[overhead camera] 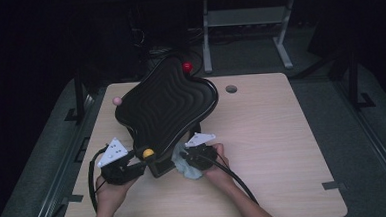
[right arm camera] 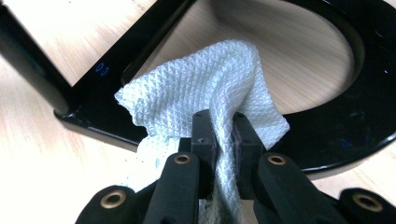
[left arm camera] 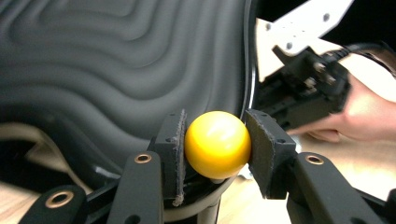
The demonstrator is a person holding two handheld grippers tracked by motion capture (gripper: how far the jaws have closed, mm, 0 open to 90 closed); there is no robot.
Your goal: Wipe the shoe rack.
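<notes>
A black board with a wavy ridged surface (overhead camera: 165,102) stands tilted on a black stand near the table's left half. A yellow ball (left arm camera: 217,144) at the board's near edge sits between the pads of my left gripper (left arm camera: 215,140), which is shut on it; from above the ball (overhead camera: 148,153) shows just ahead of the left gripper (overhead camera: 144,158). My right gripper (right arm camera: 220,135) is shut on a white waffle-weave cloth (right arm camera: 205,88) that bunches against the stand's black base frame (right arm camera: 327,140). In the high view the cloth (overhead camera: 186,168) lies under the right gripper (overhead camera: 187,156).
A red ball (overhead camera: 187,66) sits at the board's far corner and a pink ball (overhead camera: 116,100) at its left corner. The wooden table (overhead camera: 273,144) has a round hole (overhead camera: 231,89) at the back. The right gripper's body (left arm camera: 303,84) looms close behind the board's edge.
</notes>
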